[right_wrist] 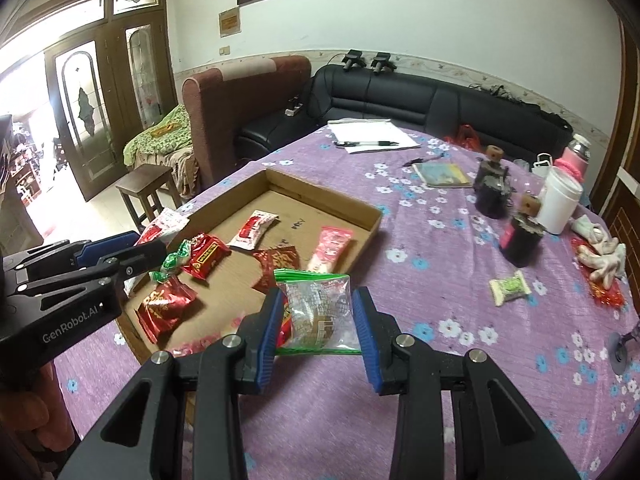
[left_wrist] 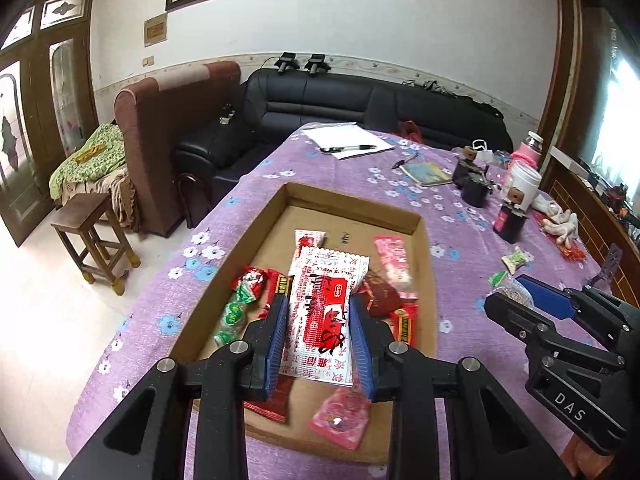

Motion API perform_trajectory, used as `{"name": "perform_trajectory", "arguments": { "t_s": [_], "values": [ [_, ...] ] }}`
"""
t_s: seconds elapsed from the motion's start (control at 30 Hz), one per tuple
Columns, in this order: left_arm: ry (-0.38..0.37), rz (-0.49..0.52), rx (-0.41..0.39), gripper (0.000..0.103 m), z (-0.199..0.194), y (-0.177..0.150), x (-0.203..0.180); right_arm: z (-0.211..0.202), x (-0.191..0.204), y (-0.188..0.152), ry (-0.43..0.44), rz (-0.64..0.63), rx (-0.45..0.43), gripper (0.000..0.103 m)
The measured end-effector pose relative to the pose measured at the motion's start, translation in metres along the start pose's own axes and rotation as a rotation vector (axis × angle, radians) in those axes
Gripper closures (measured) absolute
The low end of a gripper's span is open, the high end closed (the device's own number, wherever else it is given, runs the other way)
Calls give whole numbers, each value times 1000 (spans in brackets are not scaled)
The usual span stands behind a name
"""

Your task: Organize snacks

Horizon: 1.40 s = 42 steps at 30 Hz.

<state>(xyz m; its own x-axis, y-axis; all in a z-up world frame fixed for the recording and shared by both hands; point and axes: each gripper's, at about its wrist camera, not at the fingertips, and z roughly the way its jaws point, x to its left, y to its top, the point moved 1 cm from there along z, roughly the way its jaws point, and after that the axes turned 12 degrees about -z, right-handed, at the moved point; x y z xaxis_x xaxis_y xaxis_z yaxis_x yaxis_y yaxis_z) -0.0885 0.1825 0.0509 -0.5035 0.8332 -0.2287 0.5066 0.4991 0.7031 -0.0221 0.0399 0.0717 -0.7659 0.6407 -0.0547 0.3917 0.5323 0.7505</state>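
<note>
Front and centre, the white-and-red snack packet (left_wrist: 322,312), a flat crinkly foil pillow with serrated ends, sits clamped between the ribbed blue pads of the left tool (left_wrist: 320,334), held lengthwise above the cardboard tray (left_wrist: 352,210). Over on the other side, the right tool (right_wrist: 316,322) is clenched on a clear plastic packet (right_wrist: 318,310) with green edges, glossy and see-through, something round and brown inside; it hangs over the tray's near corner, right at the edge of the purple cloth. Down in the shallow, open-topped brown tray lie the loose ones: a twist-wrapped green and red candy (left_wrist: 240,300), a shiny dark red foil pouch (right_wrist: 166,306), a red bar with a yellow label (right_wrist: 206,260), a small white-and-red packet (right_wrist: 253,229) and a long pink packet (right_wrist: 330,248), all flat on the bare cardboard. One more small pale green packet (right_wrist: 510,287) lies outside the tray, alone on the cloth to the right. The tabletop (right_wrist: 440,240) wears a soft lilac cover dotted with white and blue flowers. Farther back sit a sheet of white paper (right_wrist: 372,134) with a black pen (right_wrist: 366,144) across it, a thin booklet (right_wrist: 442,174), two dark squat jars with wooden stoppers, a white cup (right_wrist: 560,200) and crumpled white gloves (right_wrist: 606,258). Behind that, a black leather sofa (right_wrist: 400,94).
</note>
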Motion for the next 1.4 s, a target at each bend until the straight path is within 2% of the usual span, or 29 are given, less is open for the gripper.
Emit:
{"name": "perform_trajectory", "arguments": {
  "t_s": [0.7,1.4],
  "values": [
    [82,9,88,71,71,29,17,111,1,62,82,-17,66,68],
    [139,62,159,70,112,44,9,164,-14,80,96,-34,132,68]
  ]
}}
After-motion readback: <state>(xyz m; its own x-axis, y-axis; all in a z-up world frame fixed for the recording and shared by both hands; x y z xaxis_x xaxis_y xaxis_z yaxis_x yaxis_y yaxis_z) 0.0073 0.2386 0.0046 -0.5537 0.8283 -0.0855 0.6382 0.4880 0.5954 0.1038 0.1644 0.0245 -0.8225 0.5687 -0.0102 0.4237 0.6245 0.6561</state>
